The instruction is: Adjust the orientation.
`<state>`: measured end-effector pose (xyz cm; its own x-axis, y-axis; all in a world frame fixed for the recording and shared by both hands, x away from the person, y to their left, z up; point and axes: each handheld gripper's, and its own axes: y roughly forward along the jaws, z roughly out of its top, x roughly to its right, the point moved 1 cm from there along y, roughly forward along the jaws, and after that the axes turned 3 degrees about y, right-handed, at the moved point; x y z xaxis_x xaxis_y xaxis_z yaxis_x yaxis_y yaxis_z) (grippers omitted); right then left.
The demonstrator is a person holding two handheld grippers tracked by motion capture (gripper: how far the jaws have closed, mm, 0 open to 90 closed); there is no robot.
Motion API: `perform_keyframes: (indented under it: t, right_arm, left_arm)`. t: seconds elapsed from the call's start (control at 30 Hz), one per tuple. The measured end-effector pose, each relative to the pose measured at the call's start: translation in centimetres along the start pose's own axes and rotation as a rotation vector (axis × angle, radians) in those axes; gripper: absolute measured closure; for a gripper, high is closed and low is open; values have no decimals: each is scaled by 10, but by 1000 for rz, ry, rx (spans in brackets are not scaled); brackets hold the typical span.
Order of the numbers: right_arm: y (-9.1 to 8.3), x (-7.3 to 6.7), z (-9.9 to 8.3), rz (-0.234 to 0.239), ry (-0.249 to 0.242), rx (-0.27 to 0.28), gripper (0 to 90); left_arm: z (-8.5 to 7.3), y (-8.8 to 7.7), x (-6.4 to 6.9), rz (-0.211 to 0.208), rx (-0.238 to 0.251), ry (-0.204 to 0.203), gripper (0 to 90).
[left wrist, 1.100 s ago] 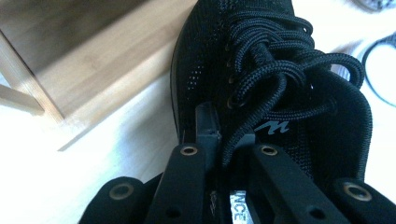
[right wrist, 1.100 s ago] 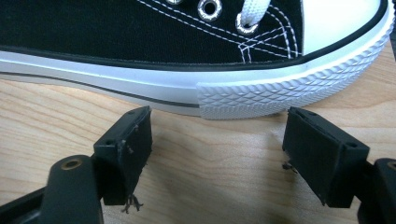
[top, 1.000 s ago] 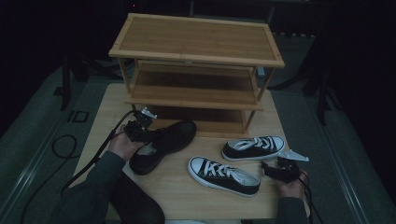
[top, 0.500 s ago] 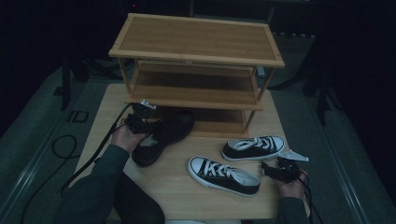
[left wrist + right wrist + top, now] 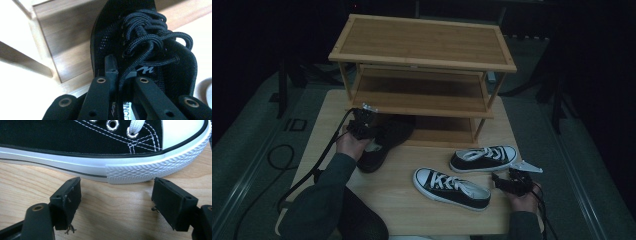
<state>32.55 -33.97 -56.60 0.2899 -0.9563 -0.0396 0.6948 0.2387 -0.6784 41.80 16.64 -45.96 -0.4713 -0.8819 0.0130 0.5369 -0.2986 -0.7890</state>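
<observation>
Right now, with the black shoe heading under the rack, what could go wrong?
The left tongs pinch only the black shoe at its collar beside the laces, so the heavy toe could sag or twist out of the grip. The shoe's toe is close to the rack's bottom shelf and front left post; it may catch there. The right tongs stand open beside a black-and-white sneaker; a nudge could shift it.
</observation>
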Motion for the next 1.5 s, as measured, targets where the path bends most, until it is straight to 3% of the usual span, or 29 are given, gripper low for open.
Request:
perform_keyframes:
  t: [0.3,0.47,0.7,0.73,0.8,1.0,1.1,1.4,1.5]
  right_arm:
    - [0,0,0,1,-1,0,233]
    - [0,0,0,1,-1,0,233]
    - [0,0,0,1,-1,0,233]
    - [0,0,0,1,-1,0,233]
    - [0,0,0,1,-1,0,233]
    - [0,0,0,2,-1,0,233]
    - [0,0,0,1,-1,-1,234]
    - [0,0,0,0,0,0,234]
    - [0,0,0,1,0,0,234]
  left_arm:
    - [-6,6,-1,51,3,-47,872]
    - [-10,9,-3,59,-33,-49,863]
    - [-10,3,-2,23,-22,-33,785]
    - [-10,0,-2,6,-14,-22,785]
    - [-10,-5,-2,-22,5,-6,702]
    - [-10,-21,-6,-48,30,11,637]
    - [-12,-30,-7,-58,35,32,624]
    - [-25,-59,-10,-117,114,83,622]
    - [-31,-66,-12,-116,112,96,641]
